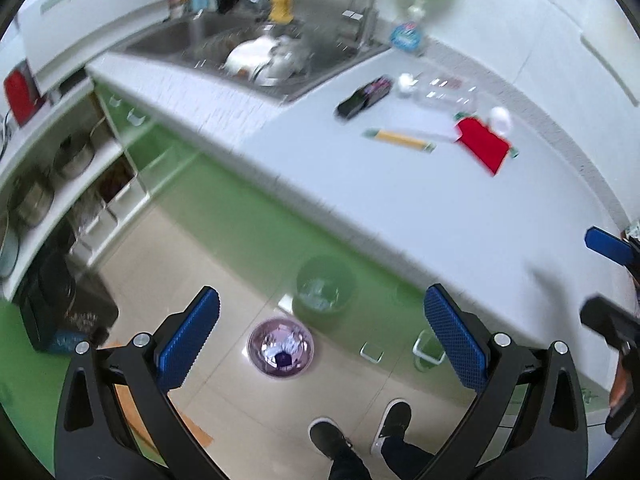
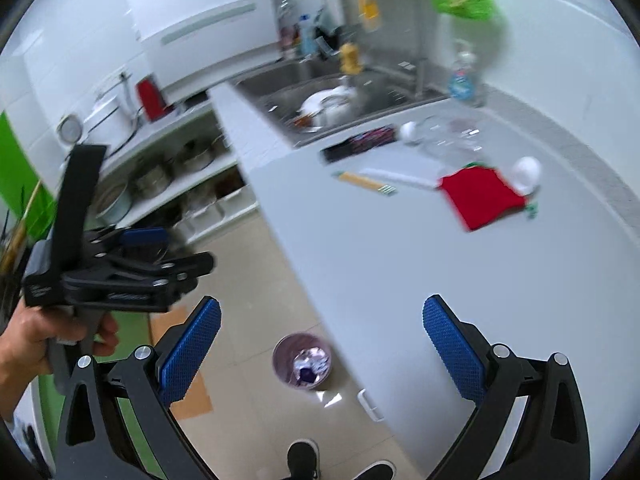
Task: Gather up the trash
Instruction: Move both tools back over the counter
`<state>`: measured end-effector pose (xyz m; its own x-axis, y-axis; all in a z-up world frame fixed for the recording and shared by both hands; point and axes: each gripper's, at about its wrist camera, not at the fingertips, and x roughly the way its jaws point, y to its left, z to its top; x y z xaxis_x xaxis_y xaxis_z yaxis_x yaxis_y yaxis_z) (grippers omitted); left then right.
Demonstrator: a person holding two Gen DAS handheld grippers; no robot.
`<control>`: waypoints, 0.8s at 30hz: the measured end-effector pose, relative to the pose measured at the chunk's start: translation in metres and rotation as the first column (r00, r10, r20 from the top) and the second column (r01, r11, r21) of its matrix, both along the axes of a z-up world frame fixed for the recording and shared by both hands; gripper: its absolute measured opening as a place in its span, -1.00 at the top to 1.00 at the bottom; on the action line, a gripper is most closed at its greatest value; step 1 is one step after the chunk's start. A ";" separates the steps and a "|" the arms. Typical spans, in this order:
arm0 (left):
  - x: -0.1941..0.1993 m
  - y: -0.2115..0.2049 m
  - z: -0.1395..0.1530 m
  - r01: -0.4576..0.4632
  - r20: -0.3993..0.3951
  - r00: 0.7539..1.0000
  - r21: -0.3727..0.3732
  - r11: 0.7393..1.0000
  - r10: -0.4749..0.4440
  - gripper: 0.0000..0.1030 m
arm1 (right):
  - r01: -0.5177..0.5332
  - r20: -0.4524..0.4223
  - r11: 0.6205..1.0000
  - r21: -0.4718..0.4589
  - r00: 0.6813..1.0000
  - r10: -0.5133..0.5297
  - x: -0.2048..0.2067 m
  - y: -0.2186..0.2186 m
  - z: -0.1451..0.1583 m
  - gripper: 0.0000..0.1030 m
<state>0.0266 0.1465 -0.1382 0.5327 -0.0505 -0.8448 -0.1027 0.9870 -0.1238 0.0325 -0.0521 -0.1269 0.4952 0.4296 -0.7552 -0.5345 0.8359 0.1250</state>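
On the white kitchen counter lie the scattered scraps: a red flat wrapper, a yellow strip-shaped packet, a dark glossy packet, a clear crumpled plastic bottle with a white cap, and a white crumpled ball touching the red wrapper. Down on the beige tiled floor stands a small round purple bin with crumpled trash inside, beside the counter's green front. Left gripper has its blue-padded jaws spread wide, nothing between them. Right gripper is likewise wide apart and empty. Dark shoes show below.
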 end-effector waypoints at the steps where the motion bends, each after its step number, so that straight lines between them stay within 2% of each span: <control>1: 0.002 -0.003 0.006 0.007 0.007 1.000 0.002 1.000 -0.007 -0.94 | 0.020 0.008 1.000 0.002 1.000 -0.020 0.005 -0.008 0.005 -0.88; 6: 0.026 -0.024 0.035 0.043 0.052 0.998 0.012 0.999 -0.044 -0.94 | 0.079 0.029 0.997 0.015 0.996 -0.079 0.030 -0.035 0.025 -0.88; 11: 0.058 -0.040 0.052 0.052 0.077 0.996 0.017 0.998 -0.054 -0.94 | 0.097 0.044 0.995 0.021 0.994 -0.098 0.054 -0.054 0.033 -0.88; 18: 0.116 -0.056 0.055 0.052 0.076 0.996 0.031 0.998 -0.054 -0.94 | 0.057 0.032 0.998 0.014 0.998 -0.058 0.094 -0.064 0.035 -0.88; 24: 0.167 -0.060 0.045 0.063 0.058 0.996 0.049 0.997 -0.066 -0.94 | 0.034 0.013 0.999 0.012 0.999 -0.035 0.124 -0.071 0.031 -0.88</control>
<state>0.1934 0.0862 -0.0927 0.5788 -0.0471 -0.8141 -0.0322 0.9962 -0.0805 0.1566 -0.1234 -0.0960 0.5200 0.4209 -0.7433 -0.5071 0.8524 0.1279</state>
